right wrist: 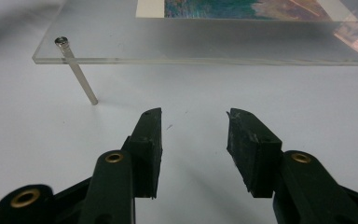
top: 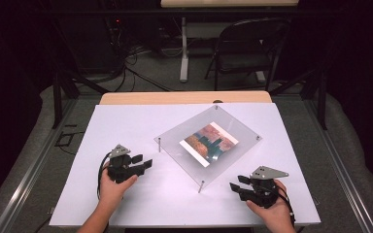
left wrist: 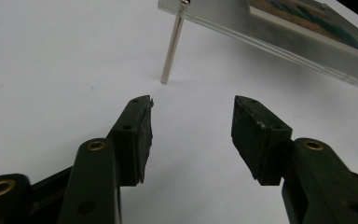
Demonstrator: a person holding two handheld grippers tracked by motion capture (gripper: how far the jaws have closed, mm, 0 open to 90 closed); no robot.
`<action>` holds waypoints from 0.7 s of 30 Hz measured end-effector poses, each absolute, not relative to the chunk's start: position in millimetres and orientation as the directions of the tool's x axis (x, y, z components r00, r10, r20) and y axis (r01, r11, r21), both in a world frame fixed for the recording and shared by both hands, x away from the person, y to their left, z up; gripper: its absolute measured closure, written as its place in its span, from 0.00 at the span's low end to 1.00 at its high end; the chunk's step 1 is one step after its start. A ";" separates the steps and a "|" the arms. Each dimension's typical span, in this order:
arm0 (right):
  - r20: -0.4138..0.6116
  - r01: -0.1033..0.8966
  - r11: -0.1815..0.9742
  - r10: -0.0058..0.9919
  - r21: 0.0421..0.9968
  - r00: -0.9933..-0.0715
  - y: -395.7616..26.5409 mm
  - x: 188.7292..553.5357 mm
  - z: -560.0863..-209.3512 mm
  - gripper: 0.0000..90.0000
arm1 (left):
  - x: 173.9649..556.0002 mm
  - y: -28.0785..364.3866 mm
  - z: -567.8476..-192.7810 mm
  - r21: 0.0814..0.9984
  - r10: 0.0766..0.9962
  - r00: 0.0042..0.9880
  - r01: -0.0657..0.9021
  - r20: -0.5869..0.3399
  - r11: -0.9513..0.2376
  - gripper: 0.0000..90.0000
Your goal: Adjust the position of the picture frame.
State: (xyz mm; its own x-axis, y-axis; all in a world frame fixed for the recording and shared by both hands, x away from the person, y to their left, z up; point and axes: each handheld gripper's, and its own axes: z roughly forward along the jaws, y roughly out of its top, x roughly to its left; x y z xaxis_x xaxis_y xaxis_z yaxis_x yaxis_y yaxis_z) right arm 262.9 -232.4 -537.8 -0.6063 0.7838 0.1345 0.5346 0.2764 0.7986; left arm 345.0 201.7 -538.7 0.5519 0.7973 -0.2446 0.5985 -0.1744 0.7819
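Resting on the white bench (top: 126,204), both tools, left tool (top: 144,162) and right tool (top: 238,183), gape empty beside the clear frame (top: 233,124). The high view alone reveals its whole picture (top: 208,143); each gripper view shows a steel leg (left wrist: 171,51) underneath

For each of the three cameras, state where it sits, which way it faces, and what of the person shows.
High view: above the person's side, facing forward and down on the white table; both forearms, left hand-held gripper and right hand-held gripper show.
Left gripper view: on the left hand-held gripper, facing the clear frame; open black jaws show.
Right gripper view: on the right hand-held gripper, facing the frame's near edge; open black jaws show.
Shared: all three show the frame and its metal legs.
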 end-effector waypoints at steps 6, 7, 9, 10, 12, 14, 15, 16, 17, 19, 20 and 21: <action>0.145 0.539 0.269 0.782 0.799 -0.606 -232.8 262.7 -537.0 0.65 | 367.0 191.3 -540.0 0.786 0.804 0.559 0.583 -0.203 -0.207 0.61; 0.145 0.538 0.269 0.782 0.799 -0.606 -232.7 262.6 -537.0 0.65 | 370.5 189.8 -540.7 0.785 0.805 0.558 0.583 -0.200 -0.209 0.62; 0.145 0.539 0.270 0.782 0.798 -0.606 -232.2 262.4 -537.1 0.66 | 378.1 186.4 -542.5 0.785 0.807 0.558 0.582 -0.193 -0.214 0.63; 0.144 0.539 0.271 0.783 0.797 -0.605 -232.1 262.2 -537.0 0.65 | 381.4 185.0 -543.4 0.785 0.805 0.561 0.581 -0.193 -0.216 0.63; 0.145 0.540 0.270 0.783 0.797 -0.605 -232.0 262.1 -537.1 0.65 | 386.6 182.6 -544.7 0.783 0.807 0.561 0.580 -0.185 -0.225 0.63; 0.145 0.539 0.269 0.783 0.799 -0.605 -232.5 261.9 -537.4 0.65 | 391.7 179.5 -546.6 0.781 0.802 0.566 0.582 -0.190 -0.226 0.64; 0.145 0.539 0.269 0.783 0.799 -0.605 -232.5 261.9 -537.4 0.65 | 393.8 177.6 -547.6 0.781 0.800 0.570 0.581 -0.187 -0.231 0.64; 0.145 0.540 0.269 0.784 0.797 -0.603 -232.9 261.3 -537.4 0.65 | 395.5 175.8 -548.5 0.778 0.798 0.575 0.579 -0.179 -0.242 0.66; 0.145 0.540 0.269 0.784 0.797 -0.603 -232.9 261.3 -537.4 0.65 | 397.4 174.2 -549.6 0.777 0.794 0.582 0.577 -0.176 -0.251 0.67; 0.151 0.542 0.260 0.786 0.799 -0.600 -233.2 260.3 -537.4 0.66 | 400.5 171.4 -551.3 0.777 0.787 0.592 0.574 -0.175 -0.259 0.69; 0.154 0.542 0.258 0.786 0.800 -0.599 -233.3 260.0 -537.7 0.66 | 401.9 170.3 -551.8 0.779 0.783 0.598 0.570 -0.174 -0.263 0.70; 0.156 0.543 0.256 0.786 0.800 -0.599 -233.4 259.7 -538.0 0.66 | 402.9 169.1 -552.0 0.780 0.780 0.602 0.567 -0.170 -0.267 0.71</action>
State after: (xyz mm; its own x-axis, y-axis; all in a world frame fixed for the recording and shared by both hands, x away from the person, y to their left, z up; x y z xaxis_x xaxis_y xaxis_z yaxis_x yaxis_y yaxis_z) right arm 259.7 -233.4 -538.0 -0.5987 0.7858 0.1555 0.5432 0.2556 0.7997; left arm 402.9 169.1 -552.0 0.6019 0.7802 -0.1703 0.5666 -0.2669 0.7796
